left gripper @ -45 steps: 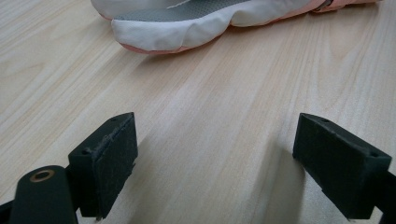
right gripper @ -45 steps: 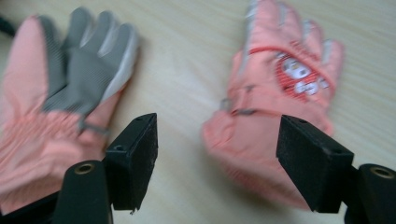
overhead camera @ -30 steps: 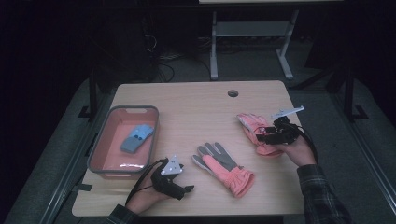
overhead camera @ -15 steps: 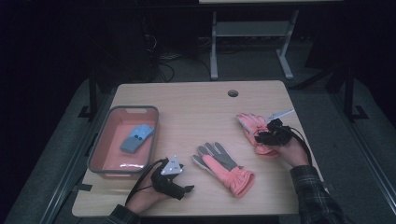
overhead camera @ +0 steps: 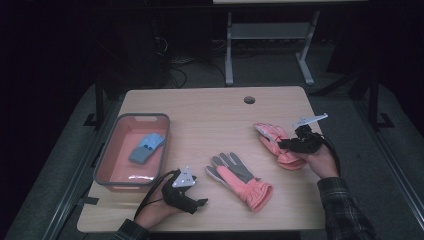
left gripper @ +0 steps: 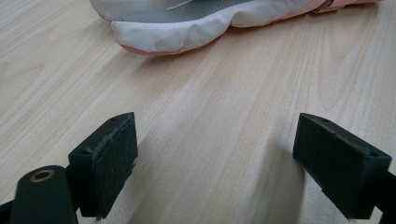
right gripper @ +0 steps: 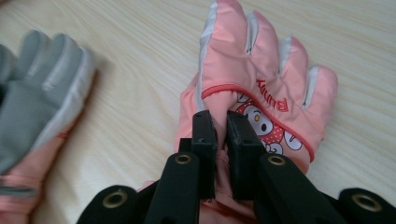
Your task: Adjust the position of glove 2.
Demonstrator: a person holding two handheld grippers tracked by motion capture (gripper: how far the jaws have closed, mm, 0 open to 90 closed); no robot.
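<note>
The right gripper [right gripper: 221, 128] had just been closing and pinched a fold of the pink glove [right gripper: 261, 88] at the table's [overhead camera: 210, 110] right side; its view alone showed a cartoon rabbit and upside-down lettering, seemingly "Bunny". The left gripper [left gripper: 215, 158] stood apart, empty, near the grey-palmed glove [overhead camera: 240, 177], cut off in its view.

Padded matt cloth glove [right gripper: 261, 88], smooth pale wood-grain table [overhead camera: 210, 115], glossy plastic bin [overhead camera: 107, 155]
</note>
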